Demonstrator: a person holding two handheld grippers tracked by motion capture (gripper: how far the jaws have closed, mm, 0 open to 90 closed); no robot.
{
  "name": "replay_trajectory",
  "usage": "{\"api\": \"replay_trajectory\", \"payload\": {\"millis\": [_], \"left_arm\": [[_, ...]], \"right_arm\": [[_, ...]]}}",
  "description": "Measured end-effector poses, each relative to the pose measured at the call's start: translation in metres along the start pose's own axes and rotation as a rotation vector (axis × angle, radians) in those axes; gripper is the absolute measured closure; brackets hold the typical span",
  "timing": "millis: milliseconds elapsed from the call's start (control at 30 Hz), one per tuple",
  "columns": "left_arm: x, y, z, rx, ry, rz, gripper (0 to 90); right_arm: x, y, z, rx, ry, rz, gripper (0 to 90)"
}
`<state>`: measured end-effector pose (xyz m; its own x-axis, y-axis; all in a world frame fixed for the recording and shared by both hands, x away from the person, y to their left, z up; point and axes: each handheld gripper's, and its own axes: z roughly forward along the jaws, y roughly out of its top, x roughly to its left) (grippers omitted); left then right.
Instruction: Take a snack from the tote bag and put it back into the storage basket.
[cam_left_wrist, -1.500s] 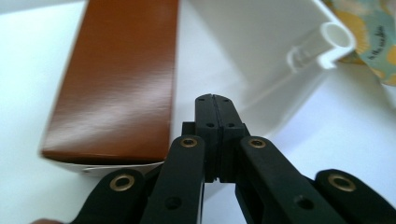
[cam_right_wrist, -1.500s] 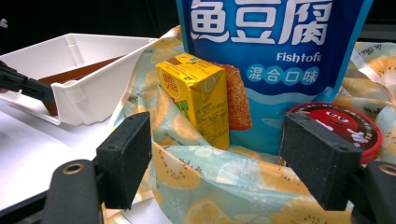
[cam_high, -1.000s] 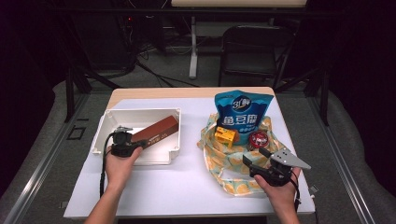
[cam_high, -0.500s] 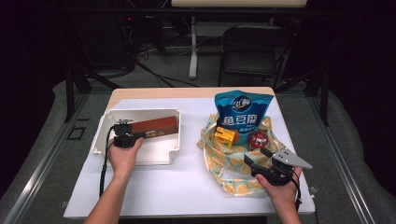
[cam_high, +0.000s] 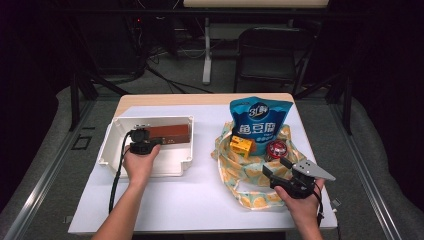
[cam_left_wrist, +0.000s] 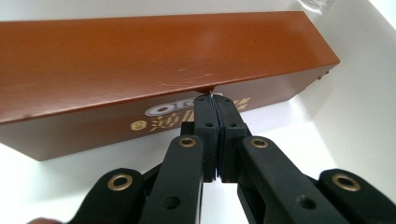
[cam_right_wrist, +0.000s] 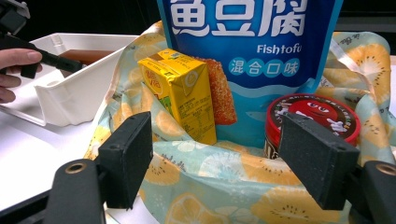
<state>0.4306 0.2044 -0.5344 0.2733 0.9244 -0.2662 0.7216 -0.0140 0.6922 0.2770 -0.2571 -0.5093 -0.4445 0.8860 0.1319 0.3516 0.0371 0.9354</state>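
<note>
Left hand-held gripper (cam_left_wrist: 215, 100) pressed fully together, tips touching the near edge of the brown biscuit box (cam_left_wrist: 154, 60), nothing pinched between them; box lying flat inside the white bin (cam_high: 177, 165) at the table's left, where a second ago it sat tilted across the bin, one end toward the wall; likely a nudging stroke with closed tips, seating the box along the far wall. Right hand-held gripper (cam_right_wrist: 233, 161) spread wide, empty, unmoved, poised before the fruit-print cloth bag (cam_right_wrist: 224, 182); yellow juice carton (cam_right_wrist: 180, 91), red candy tub (cam_right_wrist: 313, 116) and blue fish-tofu pouch (cam_right_wrist: 252, 42) waiting in the bag; probably next for the bin.
</note>
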Motion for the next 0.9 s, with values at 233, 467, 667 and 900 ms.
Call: {"api": "replay_trajectory", "payload": {"millis": [233, 467, 667, 900], "left_arm": [[0.001, 0.001, 0.005, -0.001, -0.021, -0.032, 89.2], [0.0, 0.002, 0.006, -0.018, -0.035, -0.033, 88.3], [-0.005, 0.0, 0.007, -0.019, -0.064, -0.009, 85.5], [-0.021, -0.006, -0.011, -0.063, -0.103, 0.051, 79.1]], "right_arm": [[-0.001, 0.0, 0.0, -0.004, -0.003, 0.004, 26.5], [-0.002, 0.0, 0.001, 0.003, -0.006, 0.008, 27.6], [-0.002, 0.0, 0.001, 0.003, -0.006, 0.004, 29.3], [-0.006, 0.0, 0.0, 0.007, -0.018, 0.006, 31.7]]}}
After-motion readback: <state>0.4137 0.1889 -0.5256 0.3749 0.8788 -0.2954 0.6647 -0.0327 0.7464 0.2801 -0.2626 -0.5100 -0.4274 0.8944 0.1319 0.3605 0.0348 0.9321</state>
